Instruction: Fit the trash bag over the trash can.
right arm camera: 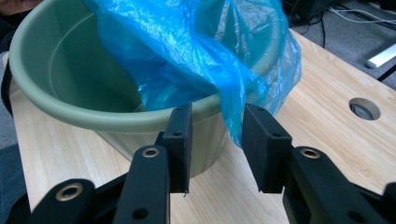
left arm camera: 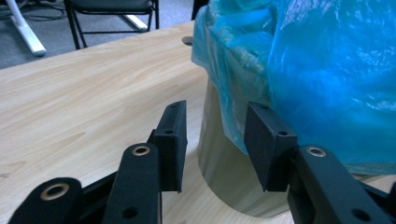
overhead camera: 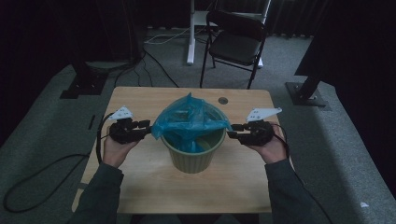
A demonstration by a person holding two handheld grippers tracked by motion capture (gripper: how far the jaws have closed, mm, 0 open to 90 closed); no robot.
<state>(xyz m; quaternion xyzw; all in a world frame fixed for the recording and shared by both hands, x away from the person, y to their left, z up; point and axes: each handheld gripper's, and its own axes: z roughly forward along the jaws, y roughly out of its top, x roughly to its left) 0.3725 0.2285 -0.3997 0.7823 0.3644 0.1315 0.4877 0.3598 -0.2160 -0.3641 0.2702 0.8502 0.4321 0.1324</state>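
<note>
1. The bag (overhead camera: 189,119), thin blue plastic, sits in the bin (overhead camera: 192,158) near the middle of the table (overhead camera: 140,186), bunched up above the rim and draped over the rim on the far side and on both flanks
2. The near part of the rim is bare: in the right gripper view the bag (right arm camera: 187,60) leaves the green rim (right arm camera: 70,109) uncovered on that side, and the bin's (right arm camera: 60,70) inner wall shows
3. The bin is a pale green ribbed tub, upright, wider at the top than at the base
4. The left gripper (overhead camera: 148,128) is at the bag's left edge; in its own view the left gripper (left arm camera: 215,140) has its jaws apart, released, with the bag's (left arm camera: 327,70) hem hanging just beside the inner jaw and the bin's (left arm camera: 219,158) wall behind the gap
5. The right gripper (overhead camera: 229,130) is at the bag's right edge; in its own view the right gripper (right arm camera: 215,142) is also released, jaws apart, and a fold of the bag hangs down into the gap between them, ungripped
6. A hand holds each gripper, grey sleeves coming in from the near edge
7. The table has a round hole (overhead camera: 222,100) by its far edge, well behind the bin
8. Past the table a black chair (overhead camera: 236,42) stands on the grey floor, with cables lying around it
</note>
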